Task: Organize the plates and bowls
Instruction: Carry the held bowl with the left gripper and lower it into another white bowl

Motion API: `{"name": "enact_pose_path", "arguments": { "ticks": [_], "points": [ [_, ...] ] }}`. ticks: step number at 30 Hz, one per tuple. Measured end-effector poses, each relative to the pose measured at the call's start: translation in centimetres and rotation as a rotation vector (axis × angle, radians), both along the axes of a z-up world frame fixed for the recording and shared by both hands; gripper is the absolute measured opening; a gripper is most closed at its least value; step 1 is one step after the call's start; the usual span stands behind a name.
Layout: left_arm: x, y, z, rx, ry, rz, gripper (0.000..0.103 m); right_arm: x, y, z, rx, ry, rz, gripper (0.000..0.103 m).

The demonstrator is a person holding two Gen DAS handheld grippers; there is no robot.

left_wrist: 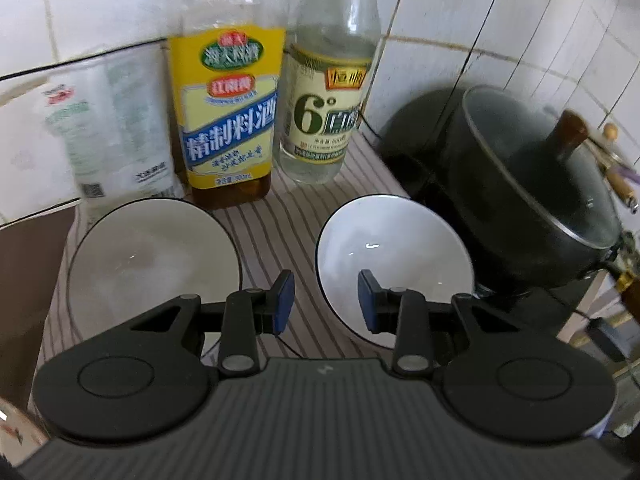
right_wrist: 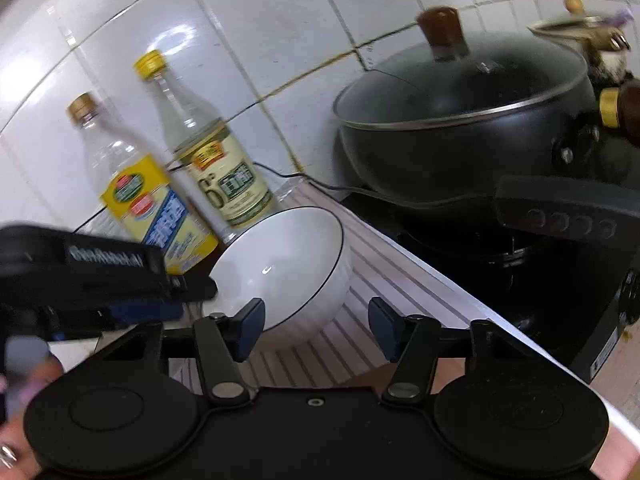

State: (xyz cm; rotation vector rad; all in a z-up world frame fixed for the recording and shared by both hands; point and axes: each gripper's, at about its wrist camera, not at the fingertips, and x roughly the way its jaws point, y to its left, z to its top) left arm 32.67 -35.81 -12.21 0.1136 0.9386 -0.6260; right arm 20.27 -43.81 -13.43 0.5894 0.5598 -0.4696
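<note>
Two white bowls with dark rims sit on a striped mat point(left_wrist: 280, 232). In the left wrist view the left bowl point(left_wrist: 154, 256) and the right bowl point(left_wrist: 394, 256) lie either side of my left gripper point(left_wrist: 326, 304), which is open and empty, hovering over the gap between them. In the right wrist view my right gripper point(right_wrist: 316, 328) is open and empty, just in front of the right bowl point(right_wrist: 284, 264), its left finger near the bowl's wall. The left gripper's body point(right_wrist: 92, 276) shows at the left, over that bowl's left side.
A yellow-labelled cooking wine bottle point(left_wrist: 228, 120) and a white vinegar bottle point(left_wrist: 324, 112) stand behind the bowls against the tiled wall. A white packet point(left_wrist: 112, 132) leans at the left. A black lidded pot point(right_wrist: 464, 120) sits on a stove at the right.
</note>
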Motion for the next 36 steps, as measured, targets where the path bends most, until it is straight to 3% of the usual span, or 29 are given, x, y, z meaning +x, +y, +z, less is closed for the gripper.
{"name": "enact_pose_path", "arguments": {
  "ticks": [5, 10, 18, 24, 27, 36],
  "points": [
    [1.0, -1.2, -1.1, 0.043, -0.006, -0.020, 0.028, 1.1, -0.5, -0.6, 0.021, 0.009, -0.035, 0.046],
    [1.1, -1.9, -2.1, 0.074, 0.003, -0.040, 0.010, 1.7, -0.8, -0.8, 0.037, 0.014, -0.039, 0.035],
    [0.8, -1.6, -2.4, 0.049, -0.003, -0.015, 0.009, 2.6, -1.1, -1.0, 0.044, 0.033, -0.042, 0.034],
    [-0.1, -1.0, -1.5, 0.035, 0.001, -0.019, 0.009, 2.8, -1.3, -0.7, 0.063, 0.083, -0.069, 0.025],
    [-1.0, -0.5, -0.9, 0.042, -0.024, -0.019, 0.009, 2.1, -1.4, -0.5, 0.112, 0.069, -0.061, 0.024],
    [-3.8, 3.2, 2.0, 0.021, -0.055, 0.013, 0.010, 0.3, 0.8, 2.5, 0.119, 0.032, 0.006, 0.023]
  ]
}}
